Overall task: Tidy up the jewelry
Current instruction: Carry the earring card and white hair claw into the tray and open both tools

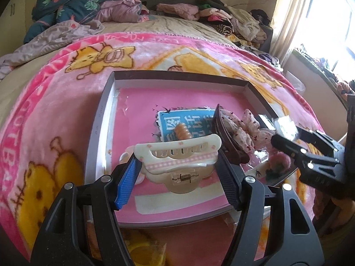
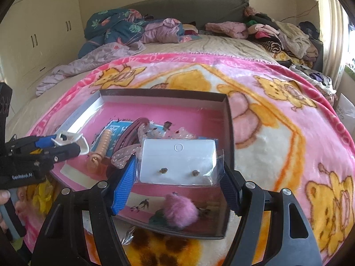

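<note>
You are holding a hair clip (image 1: pixel 177 155) in your left tongs (image 1: pixel 177 173) and an earring card (image 2: pixel 178 159) in your right tongs (image 2: pixel 177 184), over the box (image 2: pixel 230 133). Next, be setting each down gently in an open spot.

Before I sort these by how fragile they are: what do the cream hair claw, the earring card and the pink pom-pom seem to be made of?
Cream hair claw: looks like glossy hard plastic, moulded teeth, with a metal coil spring at the hinge.
Earring card: seemingly stiff white card in a clear shiny plastic sleeve; two small metallic studs.
Pink pom-pom: soft fuzzy fibre, probably faux fur.
</note>
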Available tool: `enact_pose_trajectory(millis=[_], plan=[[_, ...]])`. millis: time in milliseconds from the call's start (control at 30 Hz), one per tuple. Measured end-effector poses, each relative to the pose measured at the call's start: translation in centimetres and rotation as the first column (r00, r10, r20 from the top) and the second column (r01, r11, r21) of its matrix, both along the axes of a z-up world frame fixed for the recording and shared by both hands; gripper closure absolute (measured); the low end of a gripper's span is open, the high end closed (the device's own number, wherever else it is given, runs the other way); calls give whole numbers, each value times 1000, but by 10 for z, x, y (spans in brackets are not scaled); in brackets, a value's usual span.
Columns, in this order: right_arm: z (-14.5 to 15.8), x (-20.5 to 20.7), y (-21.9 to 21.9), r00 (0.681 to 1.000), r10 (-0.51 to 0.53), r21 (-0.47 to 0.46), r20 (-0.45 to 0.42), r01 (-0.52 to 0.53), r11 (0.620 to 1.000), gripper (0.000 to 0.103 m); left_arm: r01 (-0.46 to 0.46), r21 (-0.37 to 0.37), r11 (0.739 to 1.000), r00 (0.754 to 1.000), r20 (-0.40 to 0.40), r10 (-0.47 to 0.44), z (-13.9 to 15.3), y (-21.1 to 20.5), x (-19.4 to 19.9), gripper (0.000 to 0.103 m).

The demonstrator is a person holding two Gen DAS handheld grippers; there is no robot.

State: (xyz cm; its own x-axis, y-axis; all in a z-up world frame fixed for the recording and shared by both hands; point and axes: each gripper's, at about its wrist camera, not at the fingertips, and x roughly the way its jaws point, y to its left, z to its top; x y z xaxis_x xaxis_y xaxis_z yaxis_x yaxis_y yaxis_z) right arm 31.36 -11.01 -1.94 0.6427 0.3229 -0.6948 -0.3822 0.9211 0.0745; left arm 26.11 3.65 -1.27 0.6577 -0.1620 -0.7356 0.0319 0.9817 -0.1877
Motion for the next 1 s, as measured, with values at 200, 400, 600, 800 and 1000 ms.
enact_pose_trajectory(millis=[200,400,600,800,1000], plan=[[-10,-4,7,1000,20,0,-23,-20,1000,35,-19,9,1000,1000,1,19,2,6,3,45],[-18,-10,9,998,34,-3,-50,-34,999,35,-24,19,1000,1000,-5,24,1,9,11,45],[-19,-15,6,997,41,2,-64,-41,999,34,-20,32,999,1000,-10,20,0,6,16,45],[-19,-22,3,996,43,8,-76,-43,999,27,-16,40,999,1000,-13,16,0,1,18,45],[-11,-33,-4,998,31,8,-58,-31,999,19,-12,38,999,1000,-11,12,2,-1,17,43]])
